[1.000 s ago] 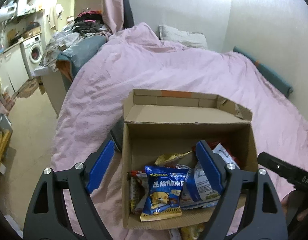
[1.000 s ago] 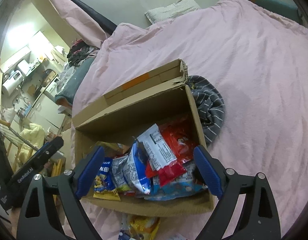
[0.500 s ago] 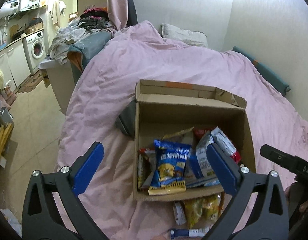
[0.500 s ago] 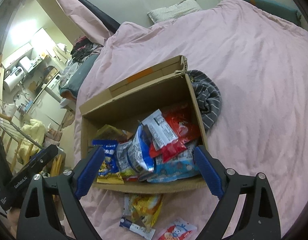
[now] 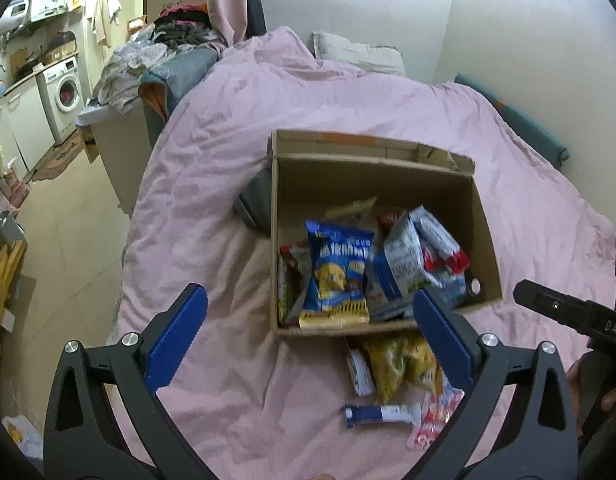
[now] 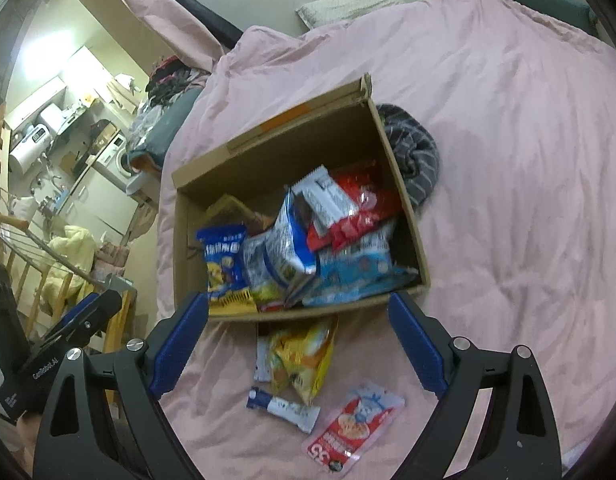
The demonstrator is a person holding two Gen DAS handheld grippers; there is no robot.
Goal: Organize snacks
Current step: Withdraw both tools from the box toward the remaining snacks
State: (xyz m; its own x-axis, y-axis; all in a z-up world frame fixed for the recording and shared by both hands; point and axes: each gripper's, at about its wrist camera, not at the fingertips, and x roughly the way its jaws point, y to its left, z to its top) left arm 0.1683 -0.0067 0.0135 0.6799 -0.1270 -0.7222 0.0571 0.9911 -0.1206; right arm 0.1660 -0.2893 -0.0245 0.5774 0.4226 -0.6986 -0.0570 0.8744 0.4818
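The left claw (image 5: 309,334) stands released, its blue pads wide apart with nothing between them, hovering over the bed in front of the box. The right claw (image 6: 298,342) is likewise released and empty, its pads framing the loose packets on the cover

Largest of all is the bed (image 5: 228,152), spread with a rumpled pink cover. On it sits an open cardboard box (image 5: 483,216), its far flap folded back. A grey striped cloth (image 6: 413,150) lies bunched against the box's outer wall, touching it

Inside the box the snacks are piled loosely: a blue bag with a yellow cartoon figure (image 5: 339,276) leaning at the left, a white and blue packet (image 6: 286,240) near the middle, red packets (image 6: 355,200) towards the right and a light blue one (image 6: 359,266) beneath them

Just outside the near wall of the box, on the cover, lie the rest. A yellow bag (image 6: 304,356) touches the box's front edge, with a thin white packet (image 6: 262,356) beside it. Nearer the claws is a red and white pouch (image 6: 353,420), and next to that a small blue and white bar (image 6: 282,404), the smallest thing there
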